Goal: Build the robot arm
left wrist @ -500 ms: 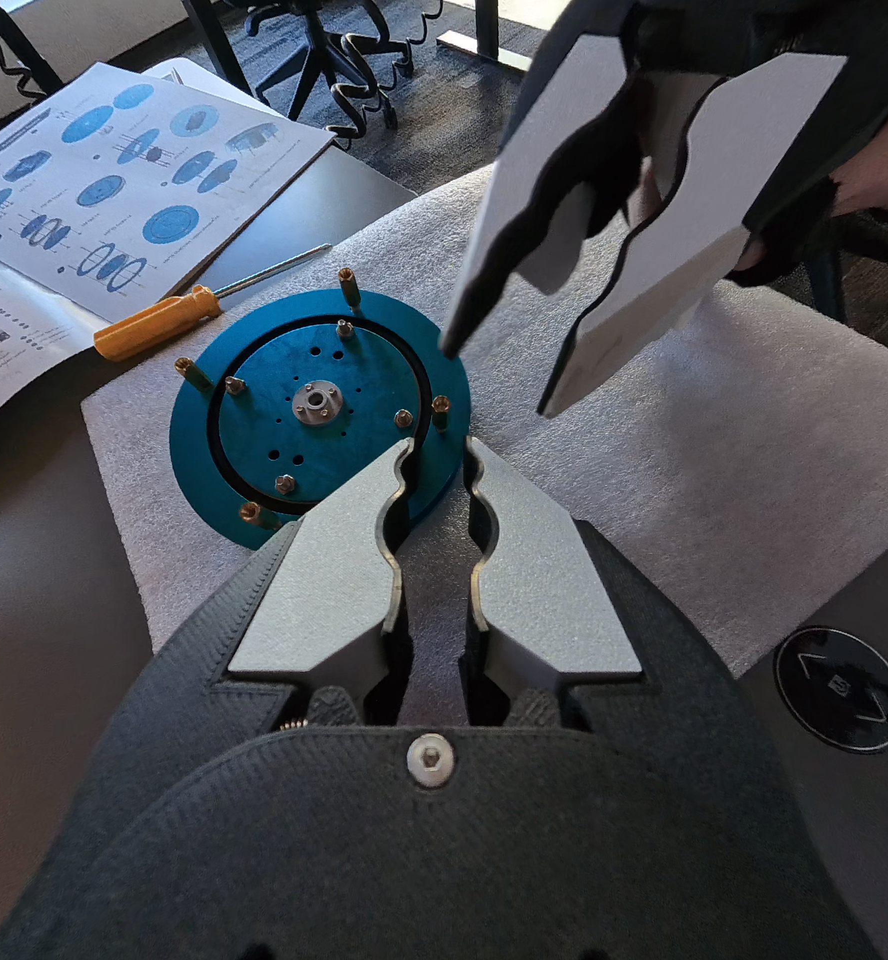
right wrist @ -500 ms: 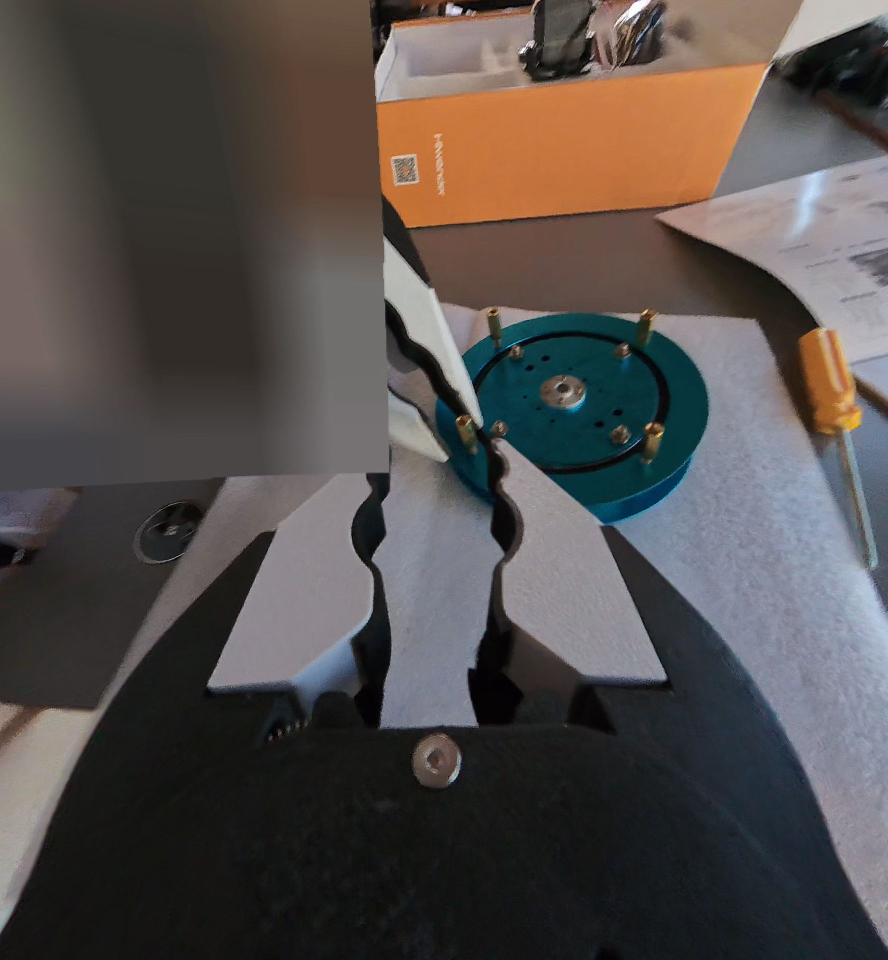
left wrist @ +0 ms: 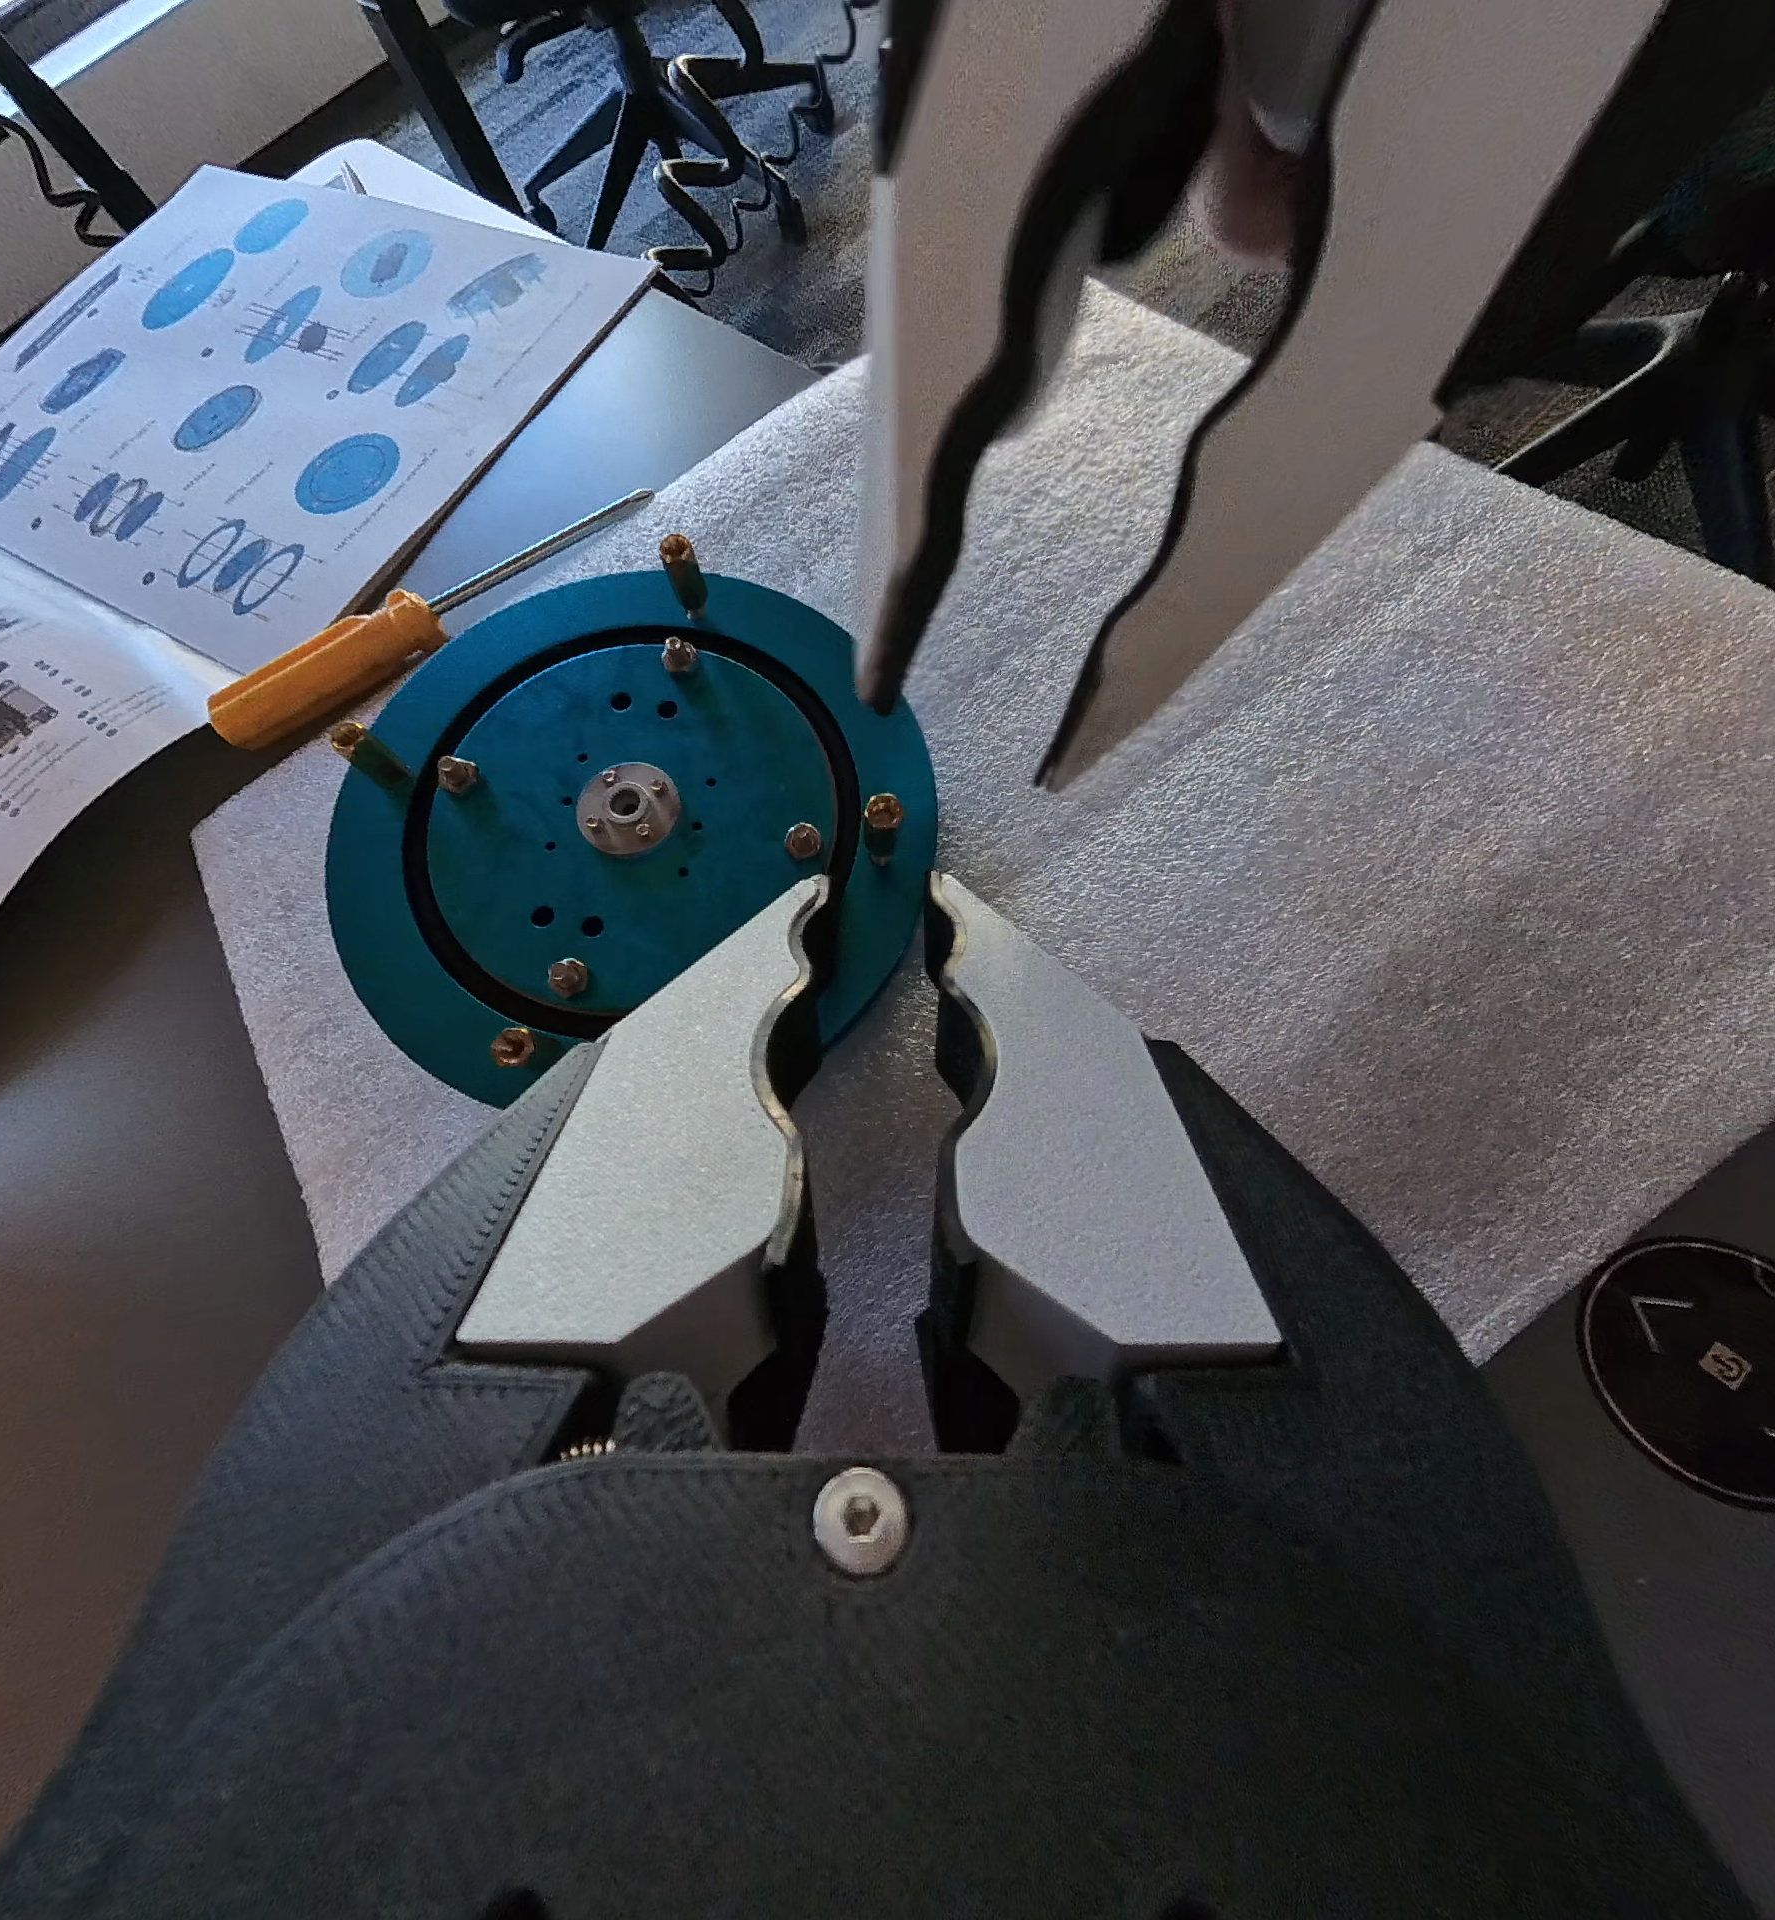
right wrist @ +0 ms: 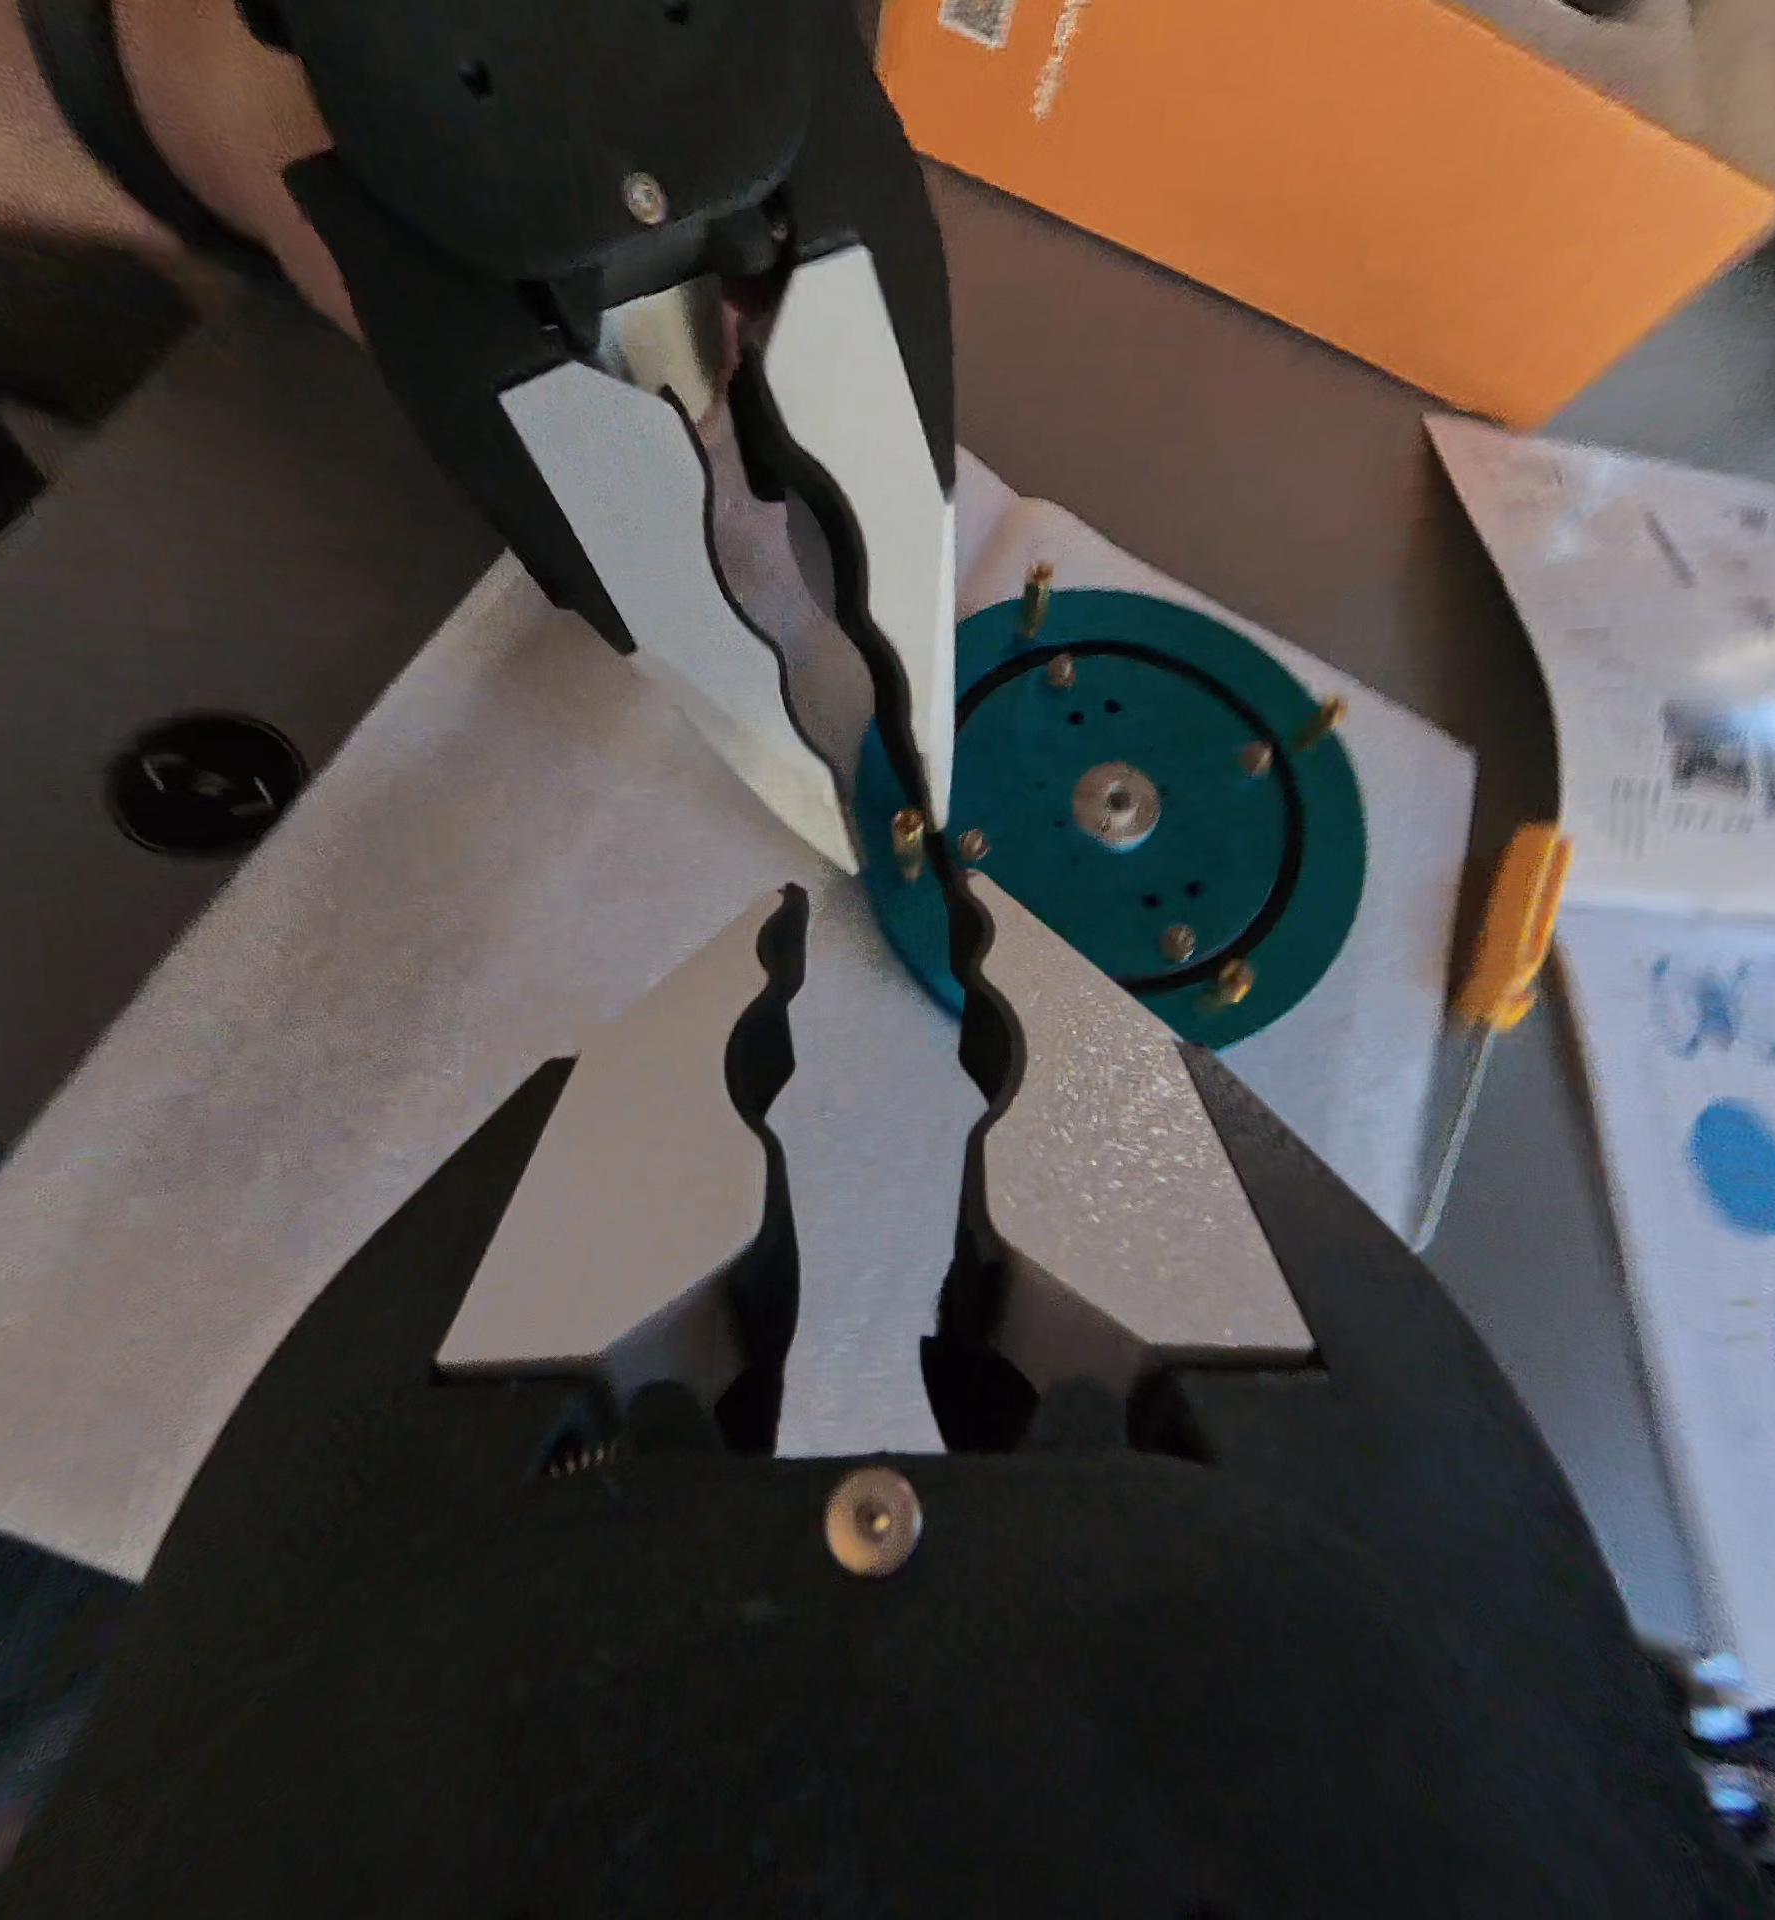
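Here, both jaws parted, empty, beside blue disc (left wrist: 634, 831).

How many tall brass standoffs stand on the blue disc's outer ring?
4 standoffs on the blue disc: one at the far edge, one left, one right by the left gripper, one at the near edge.

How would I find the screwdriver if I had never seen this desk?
Find the white foam mat on the dark desk, with a blue disc on it. Just past the disc, at the mat's edge beside the open booklet, lies the screwdriver. Nothing else there has its orange handle and thin steel shaft.
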The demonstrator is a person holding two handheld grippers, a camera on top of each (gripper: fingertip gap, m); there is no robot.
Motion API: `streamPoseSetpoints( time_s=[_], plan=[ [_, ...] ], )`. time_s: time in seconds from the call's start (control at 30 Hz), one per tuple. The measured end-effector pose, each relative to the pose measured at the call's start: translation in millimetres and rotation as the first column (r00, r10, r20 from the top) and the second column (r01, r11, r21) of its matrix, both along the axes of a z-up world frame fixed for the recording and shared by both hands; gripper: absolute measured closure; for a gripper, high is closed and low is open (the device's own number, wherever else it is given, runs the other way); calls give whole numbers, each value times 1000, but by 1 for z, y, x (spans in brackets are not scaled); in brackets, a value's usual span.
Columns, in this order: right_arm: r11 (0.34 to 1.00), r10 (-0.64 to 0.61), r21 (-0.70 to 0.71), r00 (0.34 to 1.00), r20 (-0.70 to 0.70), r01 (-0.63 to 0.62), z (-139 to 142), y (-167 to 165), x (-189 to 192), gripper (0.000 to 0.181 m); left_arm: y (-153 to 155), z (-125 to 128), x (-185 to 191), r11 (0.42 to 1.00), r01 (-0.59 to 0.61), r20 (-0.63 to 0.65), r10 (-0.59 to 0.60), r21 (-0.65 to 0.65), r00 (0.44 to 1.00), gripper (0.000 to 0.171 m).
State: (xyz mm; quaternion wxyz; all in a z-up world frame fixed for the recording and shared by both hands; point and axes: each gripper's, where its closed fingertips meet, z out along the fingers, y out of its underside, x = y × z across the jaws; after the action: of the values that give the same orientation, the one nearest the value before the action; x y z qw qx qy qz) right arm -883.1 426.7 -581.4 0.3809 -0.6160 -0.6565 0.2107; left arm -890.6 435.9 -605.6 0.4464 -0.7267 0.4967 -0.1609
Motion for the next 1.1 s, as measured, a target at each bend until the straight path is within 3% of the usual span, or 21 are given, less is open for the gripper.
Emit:
streamPoseSetpoints(
  time_s=[0.07, 0.2, 0.53, 0.67, 0.77, 0.83, 0.93, 1.0, 1.03, 1.1],
  plan=[
    [992, 107, 58, 990, 94, -113, 3, 4, -7, 155, 0, 0, 0, 1000, 4, 6, -4, -8, 1000, 157],
    [984, 181, -46, 965, 189, -175, -5, 4, -15, 159, 1, 2, 0, 1000, 3, 26, -3, -22, 1000, 157],
    [983, 165, -3, 864, 476, -186, -9, 12, -18, 176, 2, 4, -1, 999, -1, 54, 3, -39, 999, 157],
    [986, -41, -116, 862, 506, 115, -10, 16, -14, 175, 3, 6, -1, 999, -6, 66, 8, -42, 998, 157],
    [889, -288, -198, 840, 459, 413, -10, 17, -13, 176, 3, 5, 0, 999, -6, 60, 8, -35, 998, 157],
    [851, -365, -220, 837, 407, 478, -10, 17, -13, 176, 3, 5, 0, 999, -6, 60, 8, -35, 998, 157],
    [931, -247, -151, 877, 412, 333, -7, 20, -11, 166, 3, 5, 0, 999, -3, 64, 6, -45, 998, 157],
    [985, -104, -82, 897, 430, 153, -2, 21, -12, 158, 3, 5, 0, 999, -1, 67, 5, -53, 998, 157],
    [997, 6, -77, 897, 442, 31, -1, 14, -14, 158, 3, 5, 0, 998, -1, 69, 5, -58, 998, 157],
    [994, 97, -10, 872, 480, -105, -1, 15, -15, 164, 3, 5, 0, 998, 0, 72, 4, -65, 997, 157]
  ],
)
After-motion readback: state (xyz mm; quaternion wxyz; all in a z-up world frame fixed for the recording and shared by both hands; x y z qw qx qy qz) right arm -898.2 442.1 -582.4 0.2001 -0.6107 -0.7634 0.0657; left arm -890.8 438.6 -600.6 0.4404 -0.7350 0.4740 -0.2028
